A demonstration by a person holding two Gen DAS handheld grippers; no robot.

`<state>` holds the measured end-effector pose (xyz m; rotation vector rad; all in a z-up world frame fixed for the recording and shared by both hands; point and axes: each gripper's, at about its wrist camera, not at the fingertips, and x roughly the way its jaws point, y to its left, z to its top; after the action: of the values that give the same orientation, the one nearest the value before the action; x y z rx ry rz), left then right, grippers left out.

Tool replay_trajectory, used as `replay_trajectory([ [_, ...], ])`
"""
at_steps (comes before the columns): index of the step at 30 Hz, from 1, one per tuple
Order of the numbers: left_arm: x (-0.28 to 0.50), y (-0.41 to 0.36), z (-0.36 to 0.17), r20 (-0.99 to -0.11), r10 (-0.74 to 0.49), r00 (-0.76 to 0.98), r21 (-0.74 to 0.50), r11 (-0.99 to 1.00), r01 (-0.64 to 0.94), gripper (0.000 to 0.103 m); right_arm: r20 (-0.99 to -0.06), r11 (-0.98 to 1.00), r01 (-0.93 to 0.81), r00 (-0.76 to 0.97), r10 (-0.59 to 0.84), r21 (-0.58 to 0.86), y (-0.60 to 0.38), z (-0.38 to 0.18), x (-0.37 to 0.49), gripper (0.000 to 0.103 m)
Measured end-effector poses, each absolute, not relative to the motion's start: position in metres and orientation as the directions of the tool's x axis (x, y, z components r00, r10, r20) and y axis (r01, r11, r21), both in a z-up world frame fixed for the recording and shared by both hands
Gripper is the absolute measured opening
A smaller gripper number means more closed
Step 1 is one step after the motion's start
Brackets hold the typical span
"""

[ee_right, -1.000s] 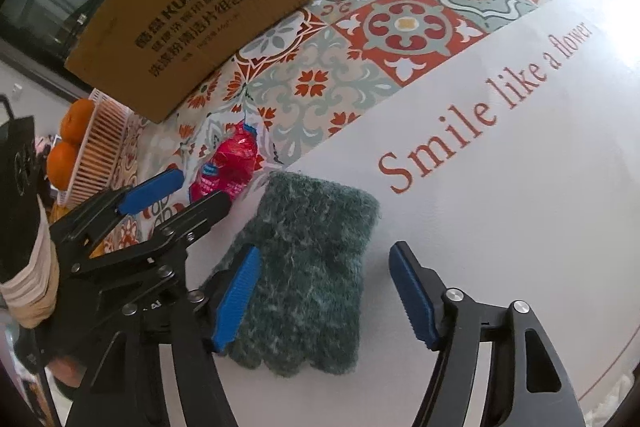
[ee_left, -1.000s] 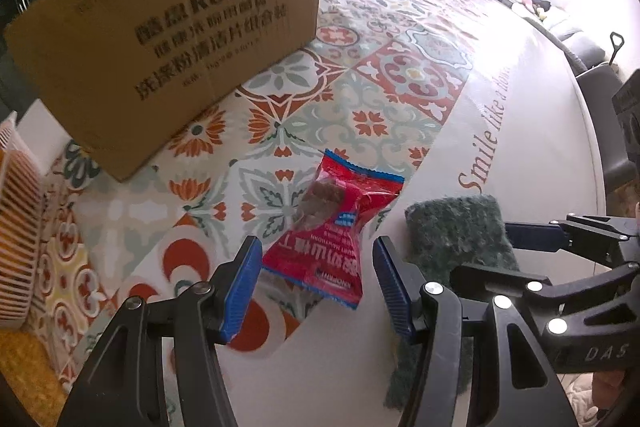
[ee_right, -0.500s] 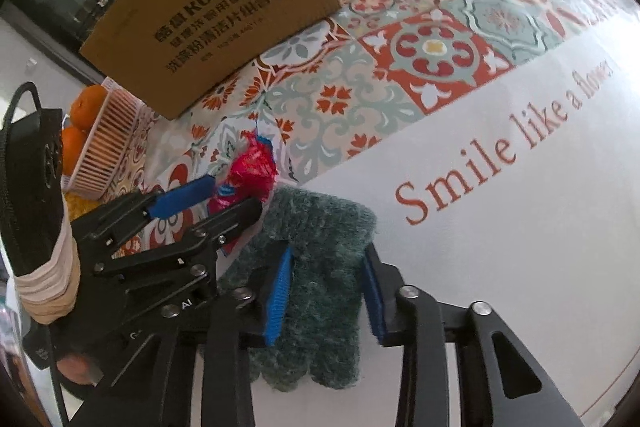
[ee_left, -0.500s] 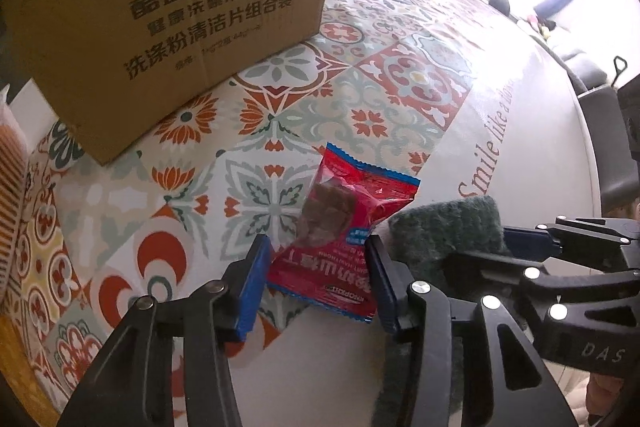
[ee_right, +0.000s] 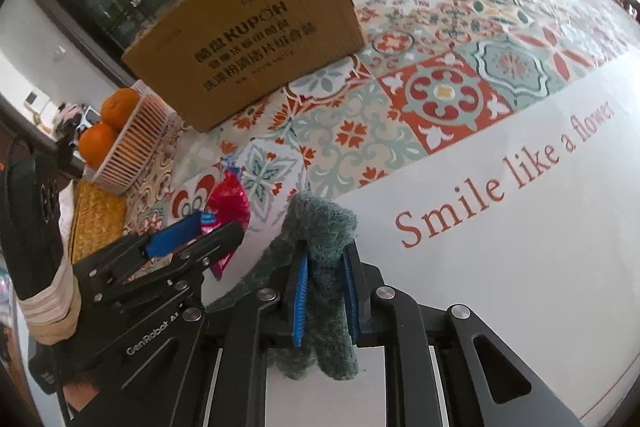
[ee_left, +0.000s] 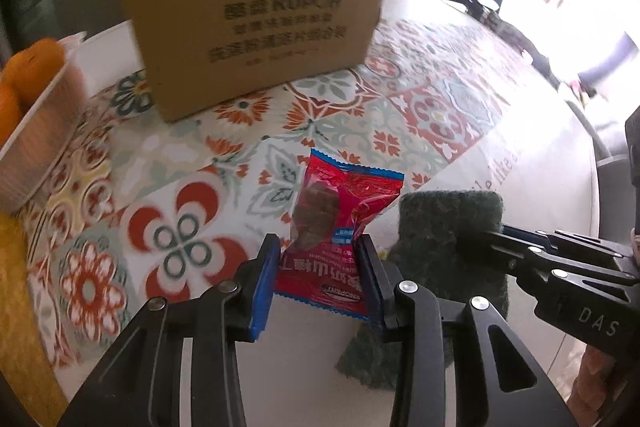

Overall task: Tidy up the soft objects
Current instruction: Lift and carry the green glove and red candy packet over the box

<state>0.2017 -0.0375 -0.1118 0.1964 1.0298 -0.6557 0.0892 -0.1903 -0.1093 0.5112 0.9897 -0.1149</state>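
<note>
A red snack packet stands between the blue pads of my left gripper, whose jaws are closing with both pads against the packet's sides. Just to its right a dark green fuzzy glove is pinched by the right gripper. In the right wrist view my right gripper is shut on the glove, which is bunched between the pads and droops below them. The left gripper with the red packet shows at the left of that view.
A brown cardboard box stands at the back on the patterned tablecloth. A white basket with oranges sits at the left on a yellow woven mat. White cloth with red lettering spreads to the right.
Both pairs of jaws have narrowed, the left onto the red packet and the right onto the green glove. The glove now bunches and hangs from the right pads, and both views have rolled.
</note>
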Motion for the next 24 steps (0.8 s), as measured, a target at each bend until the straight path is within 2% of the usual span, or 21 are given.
replay_trajectory([
  [9,0.177,-0.019,-0.083,-0.807,-0.402,0.432,-0.177,0.863,0.474,0.038,-0.763,0.896,0.233,0.626,0.159,0.378,-0.185,-0.085,0.074,0.017],
  [24,0.154,-0.018,-0.03,-0.75,-0.366,0.551,-0.153,0.906,0.395,0.038,-0.655,0.918,0.132,0.738,0.161,0.375,-0.193,-0.041,0.064,0.016],
])
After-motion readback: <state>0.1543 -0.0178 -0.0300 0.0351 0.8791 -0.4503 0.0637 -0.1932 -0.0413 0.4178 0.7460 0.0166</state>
